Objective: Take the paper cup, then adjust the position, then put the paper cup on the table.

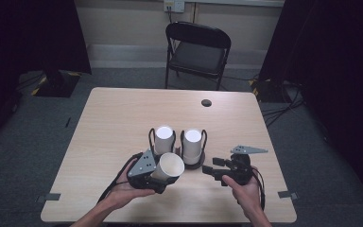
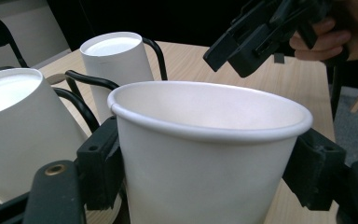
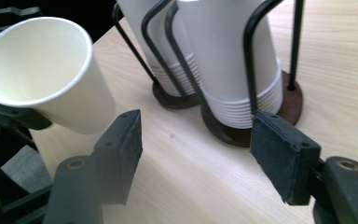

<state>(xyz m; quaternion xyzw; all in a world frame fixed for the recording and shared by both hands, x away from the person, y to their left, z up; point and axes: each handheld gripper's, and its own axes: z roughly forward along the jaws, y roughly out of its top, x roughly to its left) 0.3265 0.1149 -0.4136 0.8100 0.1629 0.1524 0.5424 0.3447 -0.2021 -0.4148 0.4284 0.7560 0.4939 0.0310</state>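
A single white paper cup (image 1: 169, 166) (image 2: 205, 154) (image 3: 46, 74) is clamped in my left gripper (image 1: 163, 172), tilted with its mouth up and to the right. Two stacks of upside-down white cups stand in black wire holders just behind: the left stack (image 1: 163, 139) (image 2: 9, 126) (image 3: 144, 42) and the right stack (image 1: 192, 144) (image 2: 116, 65) (image 3: 235, 65). My right gripper (image 1: 211, 170) (image 3: 196, 149) is open and empty, low over the table, facing the base of the right stack. It also appears at the upper right of the left gripper view (image 2: 261, 37).
The wooden table (image 1: 123, 113) has a dark round hole (image 1: 206, 102) near its far edge. A black folding chair (image 1: 196, 49) stands beyond the table. Tape marks (image 1: 287, 194) sit near the front corners.
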